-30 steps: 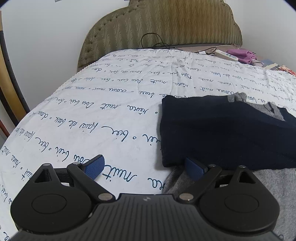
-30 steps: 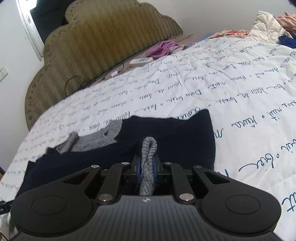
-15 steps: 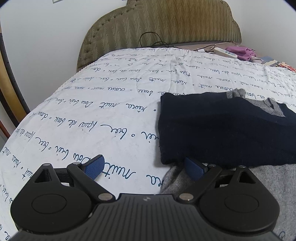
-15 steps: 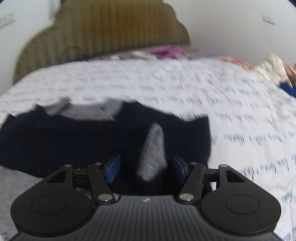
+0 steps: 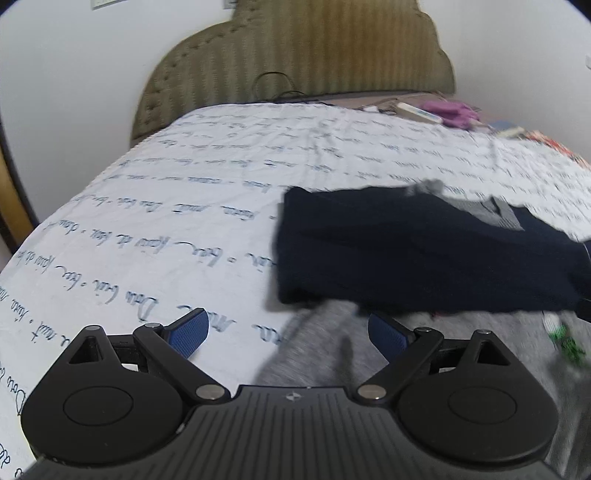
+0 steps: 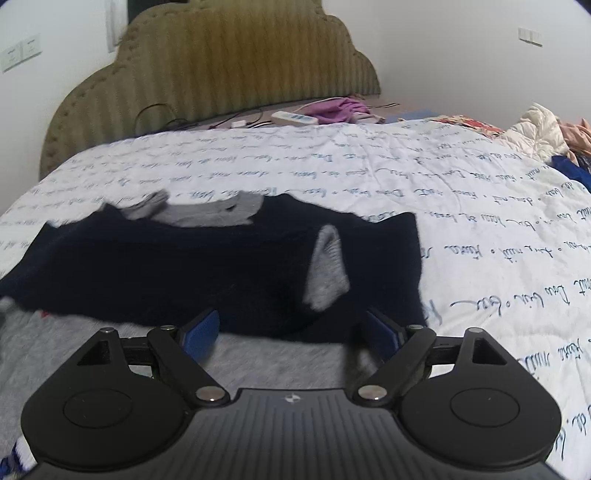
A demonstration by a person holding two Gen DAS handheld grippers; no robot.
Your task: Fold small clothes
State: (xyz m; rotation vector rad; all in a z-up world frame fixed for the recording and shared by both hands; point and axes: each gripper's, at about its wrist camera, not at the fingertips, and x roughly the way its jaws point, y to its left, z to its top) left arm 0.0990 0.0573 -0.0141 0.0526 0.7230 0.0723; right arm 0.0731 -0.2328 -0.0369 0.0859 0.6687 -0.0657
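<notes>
Both right gripper [image 6: 291, 332] jaws opening, grey cuff [image 6: 327, 269] now released.

White walls [image 6: 461, 44], olive padded scalloped headboard [image 6: 229, 70] at far end. Bed covered by white quilt [image 6: 369, 173] with blue script print. Wall switches [image 6: 20, 53] far left, another plate [image 6: 530, 36] far right.

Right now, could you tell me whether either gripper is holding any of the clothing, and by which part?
Nothing is held. The right gripper is opening, clear of the grey cuff on the navy knitted sweater; the left gripper stands open and empty.
</notes>
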